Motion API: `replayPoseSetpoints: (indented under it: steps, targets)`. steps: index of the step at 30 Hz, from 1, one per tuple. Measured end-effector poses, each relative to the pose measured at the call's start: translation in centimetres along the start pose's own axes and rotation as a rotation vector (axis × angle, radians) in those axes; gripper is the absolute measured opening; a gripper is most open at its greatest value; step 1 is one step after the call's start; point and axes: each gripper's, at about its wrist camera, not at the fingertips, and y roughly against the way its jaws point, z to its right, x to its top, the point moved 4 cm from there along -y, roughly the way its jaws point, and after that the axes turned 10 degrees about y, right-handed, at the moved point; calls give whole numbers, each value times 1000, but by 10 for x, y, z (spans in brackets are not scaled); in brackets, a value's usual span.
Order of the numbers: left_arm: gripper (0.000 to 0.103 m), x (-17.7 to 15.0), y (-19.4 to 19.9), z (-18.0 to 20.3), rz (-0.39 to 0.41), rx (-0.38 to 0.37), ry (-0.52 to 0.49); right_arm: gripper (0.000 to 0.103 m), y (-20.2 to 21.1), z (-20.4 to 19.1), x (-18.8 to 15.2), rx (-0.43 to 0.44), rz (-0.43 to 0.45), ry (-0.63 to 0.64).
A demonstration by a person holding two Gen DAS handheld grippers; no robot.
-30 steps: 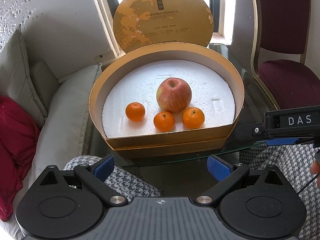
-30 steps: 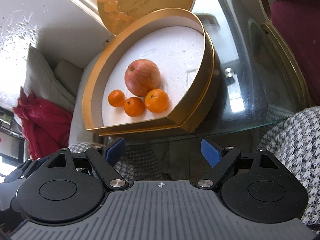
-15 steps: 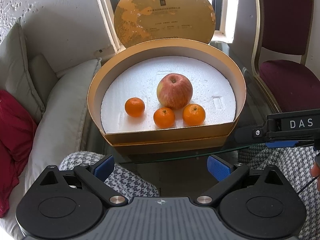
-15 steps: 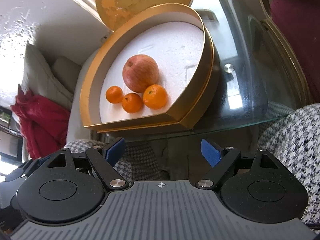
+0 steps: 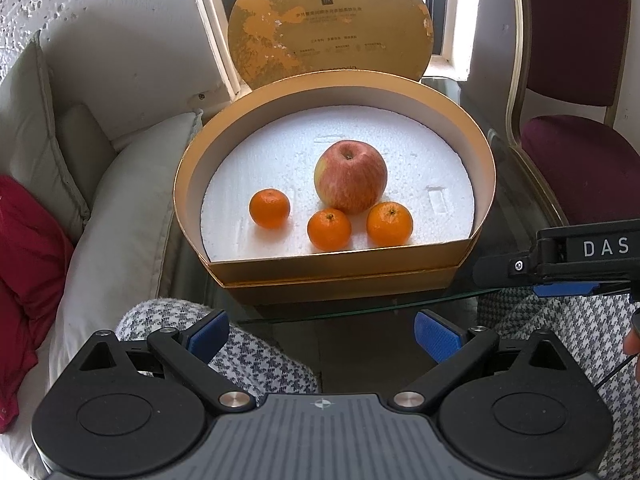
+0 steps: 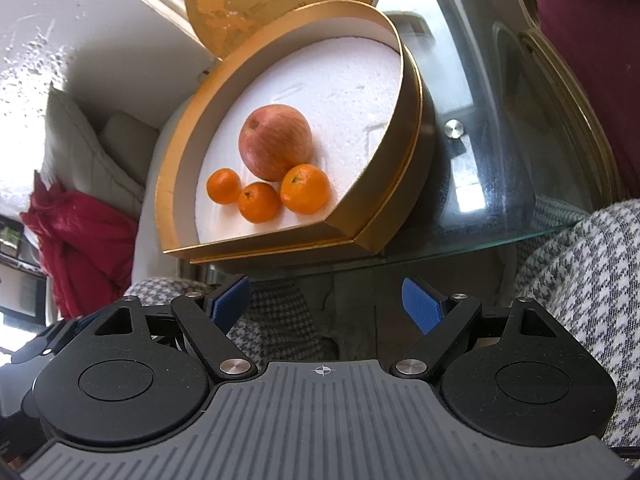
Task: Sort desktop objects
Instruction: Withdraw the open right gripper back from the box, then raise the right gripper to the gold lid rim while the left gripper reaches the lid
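A gold box (image 5: 332,268) (image 6: 372,236) with a white foam floor stands on the glass table. In it sit a red apple (image 5: 350,176) (image 6: 275,141) and three tangerines: one at the left (image 5: 269,208) (image 6: 223,186), one in the middle (image 5: 329,229) (image 6: 258,202), one at the right (image 5: 389,223) (image 6: 305,189). My left gripper (image 5: 322,336) hangs open in front of the table's near edge, nothing between its fingers. My right gripper (image 6: 326,304) is open too, low before the table edge, and shows side-on in the left wrist view as a black body (image 5: 560,256).
The round gold lid (image 5: 330,24) leans upright behind the box against the window. A dark red chair (image 5: 580,160) stands at the right, pale cushions (image 5: 120,208) and a red cloth (image 5: 28,264) at the left. Houndstooth-clad knees (image 5: 240,356) lie under both grippers. Bare glass (image 6: 500,152) spreads right of the box.
Both grippers have drifted slightly, so the box sits a little higher and more to the left in the views. The fruit has not moved and both grippers stay open.
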Motion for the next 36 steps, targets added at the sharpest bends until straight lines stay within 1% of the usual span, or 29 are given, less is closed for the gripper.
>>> replayPoseSetpoints:
  steps: [12,18,22,27,29,32,36]
  targets:
    - [101,3,-3,3,-4,11,-16,87,2,13,1,-3,15,-26]
    - [101,16,-2,2,18,5,-10,87,19,18,18,-36,87,-5]
    - [101,33,1,-4,47,-10,11,87,38,18,39,-78,154,41]
    - [101,61,4,-11,73,-75,39,87,61,9,73,-134,226,160]
    - [101,74,3,-14,79,-102,45,89,69,2,88,-140,255,211]
    - [101,100,2,-23,86,-145,74,89,84,-8,114,-141,316,260]
    - [101,147,2,-44,107,-186,140,90,102,-19,156,-144,397,312]
